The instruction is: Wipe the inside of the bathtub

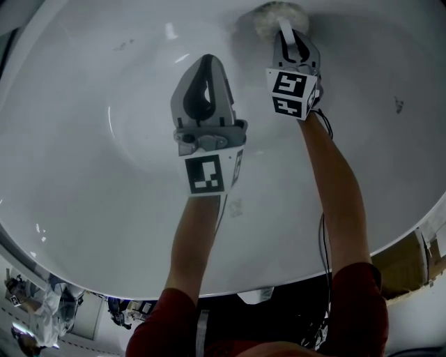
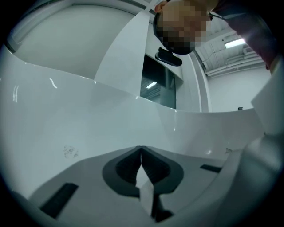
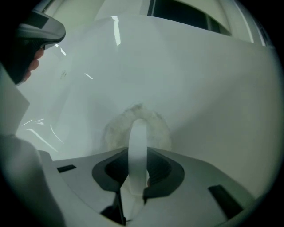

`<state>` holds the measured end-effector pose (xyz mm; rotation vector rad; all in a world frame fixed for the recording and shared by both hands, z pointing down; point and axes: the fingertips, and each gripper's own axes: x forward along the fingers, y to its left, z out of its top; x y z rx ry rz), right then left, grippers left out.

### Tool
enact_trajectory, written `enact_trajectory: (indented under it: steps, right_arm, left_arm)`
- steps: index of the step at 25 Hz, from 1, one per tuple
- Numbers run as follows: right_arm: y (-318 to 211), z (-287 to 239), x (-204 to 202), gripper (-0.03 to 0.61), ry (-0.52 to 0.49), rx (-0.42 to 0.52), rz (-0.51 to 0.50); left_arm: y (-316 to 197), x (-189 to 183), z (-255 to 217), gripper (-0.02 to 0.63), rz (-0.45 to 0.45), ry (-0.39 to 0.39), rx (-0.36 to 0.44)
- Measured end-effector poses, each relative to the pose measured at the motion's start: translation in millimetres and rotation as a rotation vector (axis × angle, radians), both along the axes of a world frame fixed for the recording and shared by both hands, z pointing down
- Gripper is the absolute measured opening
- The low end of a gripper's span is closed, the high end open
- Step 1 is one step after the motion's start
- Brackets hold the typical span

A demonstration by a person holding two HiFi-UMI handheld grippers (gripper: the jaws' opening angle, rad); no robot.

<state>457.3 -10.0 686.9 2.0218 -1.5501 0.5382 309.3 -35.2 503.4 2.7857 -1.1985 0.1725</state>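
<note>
I look down into a white bathtub (image 1: 83,174). My right gripper (image 1: 287,35) is shut on the white strap handle (image 3: 137,146) of a round fuzzy scrub pad (image 1: 279,17), which presses against the tub's far wall. In the right gripper view the pad (image 3: 153,122) shows as a pale fluffy disc behind the strap, flat on the tub wall (image 3: 213,88). My left gripper (image 1: 204,70) hovers over the tub floor to the left of the pad, shut with nothing between its jaws. In the left gripper view its tips (image 2: 140,148) meet in front of the white tub wall (image 2: 88,128).
Small dark smudges mark the tub at the upper left (image 1: 124,45) and at the right (image 1: 398,104). A faint mark (image 2: 70,151) shows on the wall in the left gripper view. The tub rim (image 1: 70,268) curves along the near side, with clutter (image 1: 42,307) below it.
</note>
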Motion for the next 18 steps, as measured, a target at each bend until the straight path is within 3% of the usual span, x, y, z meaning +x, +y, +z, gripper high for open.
enact_trajectory:
  steps: [10, 18]
  right_arm:
    - [6, -7, 0, 0.094, -0.010, -0.017, 0.052]
    - [4, -57, -58, 0.094, -0.025, 0.031, 0.021]
  left_arm:
    - [-1, -16, -12, 0.015, -0.029, 0.010, 0.007]
    - [-10, -75, -50, 0.017, -0.098, 0.035, 0.019]
